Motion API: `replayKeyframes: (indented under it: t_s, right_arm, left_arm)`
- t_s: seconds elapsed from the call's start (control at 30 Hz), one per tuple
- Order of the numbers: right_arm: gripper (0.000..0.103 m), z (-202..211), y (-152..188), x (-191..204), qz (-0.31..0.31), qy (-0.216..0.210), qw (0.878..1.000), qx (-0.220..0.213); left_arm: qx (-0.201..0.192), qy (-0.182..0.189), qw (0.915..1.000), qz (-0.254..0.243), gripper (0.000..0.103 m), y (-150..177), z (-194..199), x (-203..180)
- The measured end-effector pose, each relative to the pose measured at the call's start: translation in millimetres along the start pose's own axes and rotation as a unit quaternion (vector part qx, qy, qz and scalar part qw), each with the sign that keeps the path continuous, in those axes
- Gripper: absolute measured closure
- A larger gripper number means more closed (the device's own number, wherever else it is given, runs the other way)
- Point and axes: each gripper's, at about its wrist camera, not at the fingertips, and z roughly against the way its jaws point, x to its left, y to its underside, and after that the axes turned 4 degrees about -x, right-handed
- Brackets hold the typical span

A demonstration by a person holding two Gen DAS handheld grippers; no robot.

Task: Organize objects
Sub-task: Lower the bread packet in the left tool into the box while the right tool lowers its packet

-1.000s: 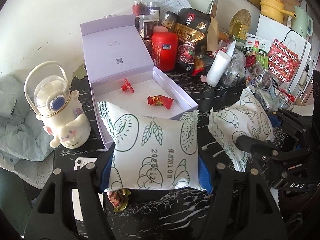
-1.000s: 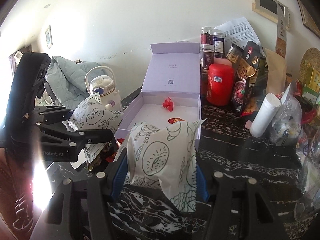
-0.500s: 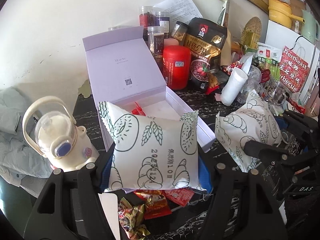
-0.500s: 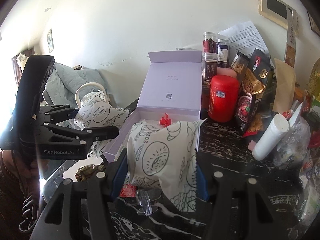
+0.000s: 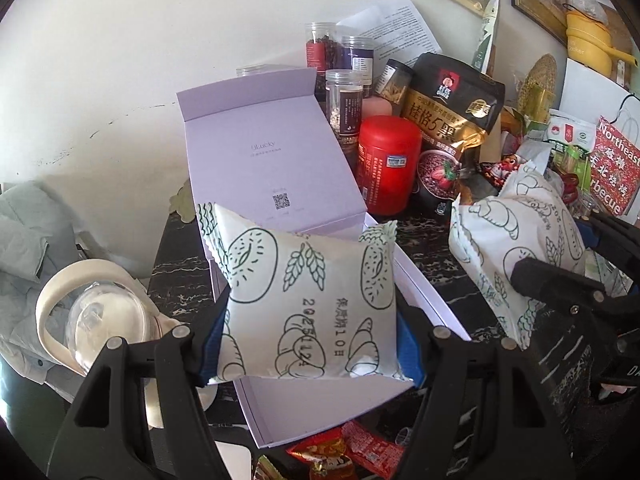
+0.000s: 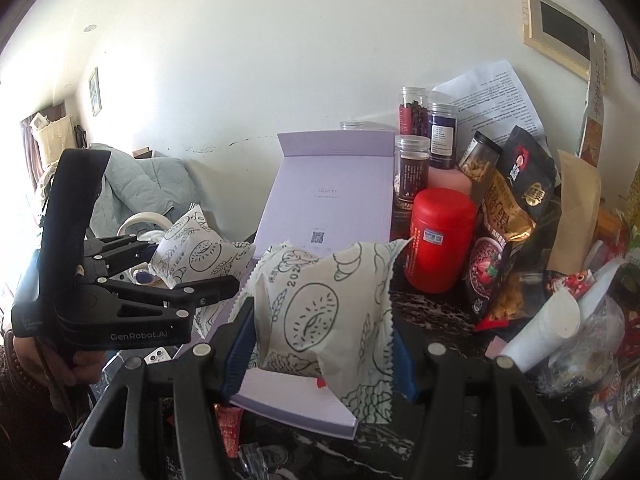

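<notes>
My left gripper (image 5: pixel 308 356) is shut on a white bread packet (image 5: pixel 308 300) printed with green pastries and holds it in the air over the open lilac box (image 5: pixel 276 168). My right gripper (image 6: pixel 324 364) is shut on a second, like packet (image 6: pixel 324 308), also raised, at the box's near right side. Each gripper with its packet shows in the other view: the right packet in the left wrist view (image 5: pixel 516 256), the left packet in the right wrist view (image 6: pixel 200 252). The box's lid (image 6: pixel 332 196) stands upright at the back. The box's inside is mostly hidden behind the packets.
A red canister (image 5: pixel 388 164), spice jars (image 5: pixel 344 100) and a black-and-gold snack bag (image 5: pixel 452 120) crowd the right of the box. A white bottle with a handle (image 5: pixel 92 320) stands left. Red candy wrappers (image 5: pixel 352 452) and a phone (image 6: pixel 158 356) lie on the black marble table.
Both grippers have risen and moved toward the box with their packets. The box's floor and its red candies are now hidden behind the packets.
</notes>
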Motion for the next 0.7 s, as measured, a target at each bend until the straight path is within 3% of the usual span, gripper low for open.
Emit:
replayKeyframes:
  t_s: [0.2, 0.47, 0.7]
  right_arm:
    - [0.043, -21, -18, -8, -0.006, 0.006, 1.000, -0.023]
    - [0.043, -62, -33, -14, -0.008, -0.010, 1.000, -0.022]
    - [0.043, -124, -18, -29, -0.034, -0.050, 0.998, 0.018]
  left_arm:
    - [-0.019, -0.019, 0.9994, 0.023, 0.036, -14, -19, 8]
    - [-0.023, -0.047, 0.9981, 0.032, 0.036, -23, -53, 22]
    - [0.022, -0.095, 0.9951, 0.016, 0.036, -15, -97, 24]
